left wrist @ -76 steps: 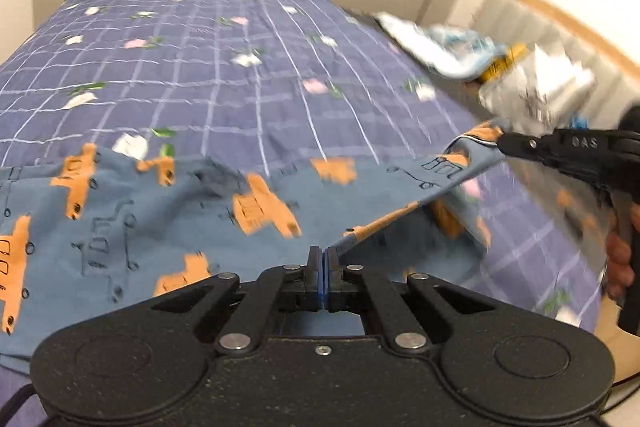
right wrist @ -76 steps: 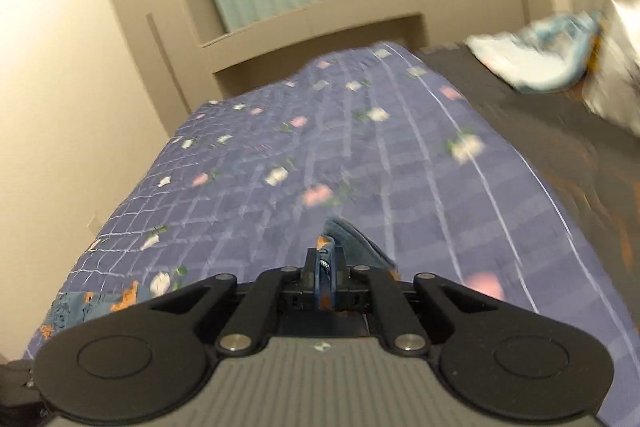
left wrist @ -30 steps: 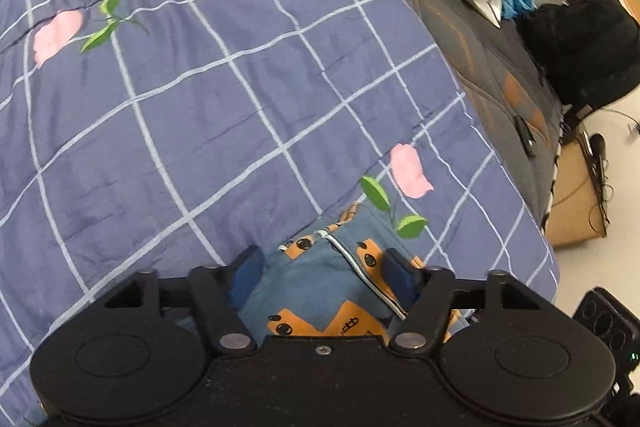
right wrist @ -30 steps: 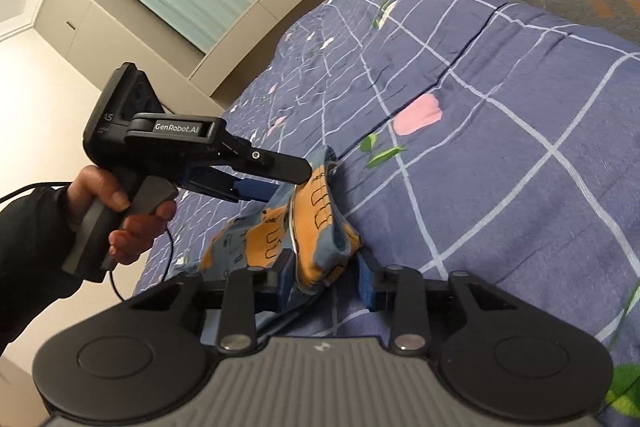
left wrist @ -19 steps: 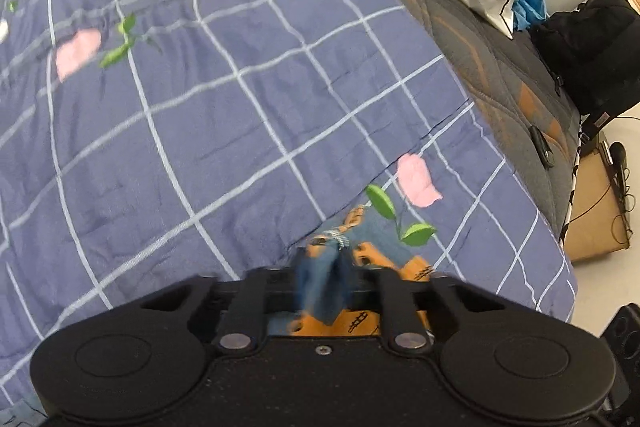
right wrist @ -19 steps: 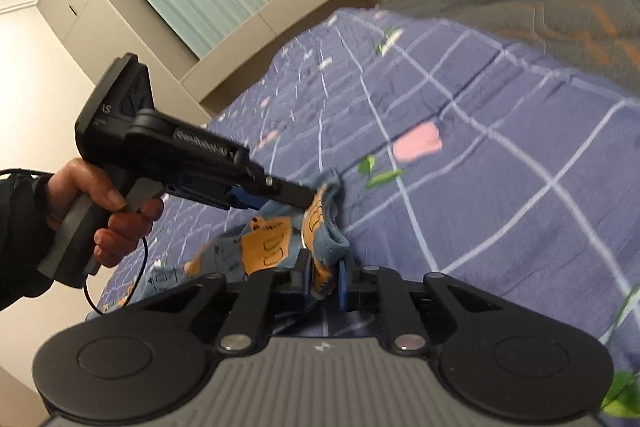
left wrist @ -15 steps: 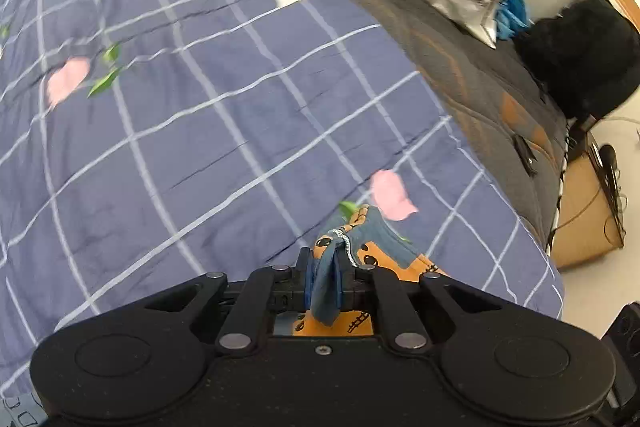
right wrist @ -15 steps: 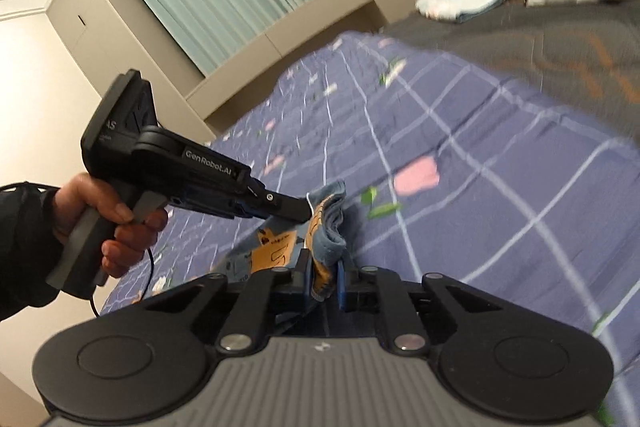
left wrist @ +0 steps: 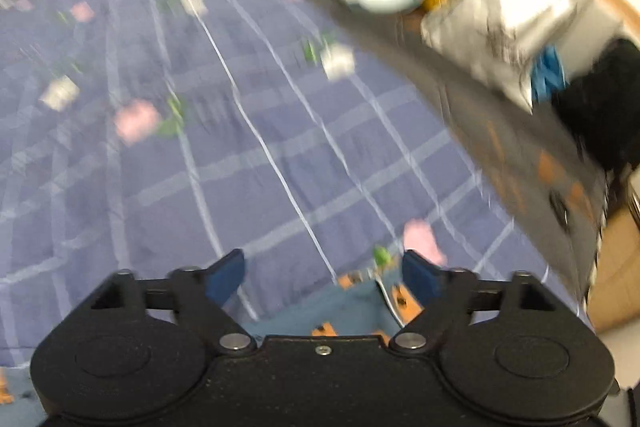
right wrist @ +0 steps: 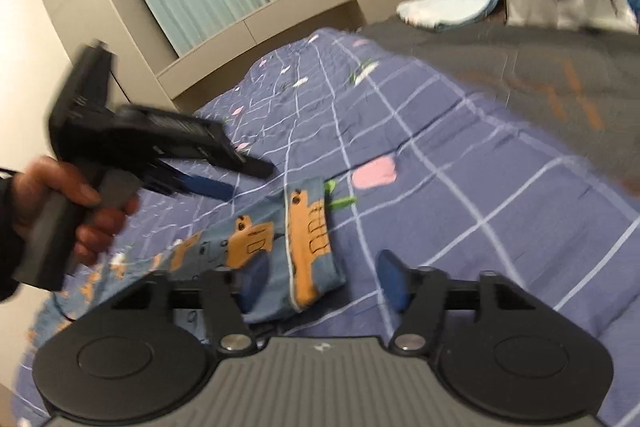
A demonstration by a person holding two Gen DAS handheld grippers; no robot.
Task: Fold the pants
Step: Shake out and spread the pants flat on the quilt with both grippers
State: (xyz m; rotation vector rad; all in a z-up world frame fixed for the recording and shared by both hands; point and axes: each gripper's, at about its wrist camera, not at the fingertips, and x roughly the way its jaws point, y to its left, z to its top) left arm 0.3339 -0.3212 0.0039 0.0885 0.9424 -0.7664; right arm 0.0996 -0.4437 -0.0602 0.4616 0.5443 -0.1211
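With both my left claw [left wrist: 323, 273] and right claw [right wrist: 324, 277] spread wide and empty, I should check the pants [right wrist: 276, 247] lie flat on the bedspread [right wrist: 460, 163] before regripping.

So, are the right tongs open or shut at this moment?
Open. The right tongs have their blue pads spread wide apart, and the pants lie on the bedspread between them, not pinched.

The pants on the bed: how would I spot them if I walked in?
Look at the purple checked bedspread with pink flowers. Near its edge, between the two open grippers, lie the pants: folded blue fabric printed with orange vehicles, unlike the pale blue cloth far behind.
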